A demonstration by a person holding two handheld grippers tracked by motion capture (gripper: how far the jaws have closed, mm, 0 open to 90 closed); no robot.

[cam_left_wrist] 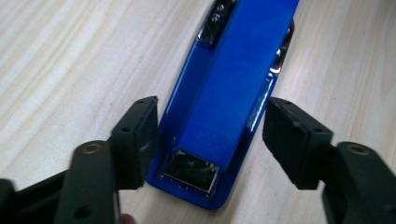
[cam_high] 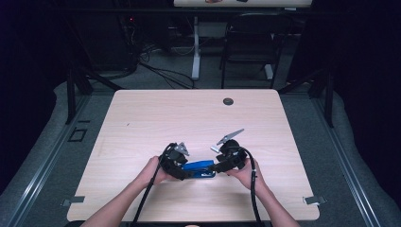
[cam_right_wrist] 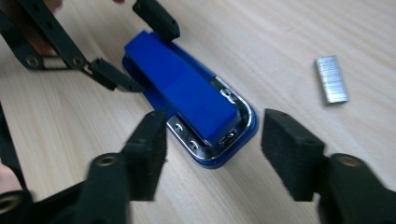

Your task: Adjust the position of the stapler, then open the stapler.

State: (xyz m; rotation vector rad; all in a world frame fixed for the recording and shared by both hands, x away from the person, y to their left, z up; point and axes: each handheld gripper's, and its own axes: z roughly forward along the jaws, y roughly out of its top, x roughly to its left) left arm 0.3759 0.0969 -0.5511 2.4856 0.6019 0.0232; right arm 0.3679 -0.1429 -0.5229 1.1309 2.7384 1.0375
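Both hands are entering at 6 o'clock in the high view. We are observing one blue stapler (cam_high: 199, 168) lying flat on the table (cam_high: 142, 118), its long axis running 9 to 3 o'clock. Left gripper (cam_left_wrist: 210, 128) is standing open astride its hinge end; right gripper (cam_right_wrist: 212, 151) is standing open at its metal nose. One staple strip (cam_right_wrist: 331, 79) is lying apart.

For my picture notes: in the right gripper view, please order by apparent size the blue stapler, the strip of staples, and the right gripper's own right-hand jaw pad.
1. Blue stapler, largest.
2. Jaw pad, enlarged by nearness to the camera, so true size is unsure.
3. Strip of staples, smallest.
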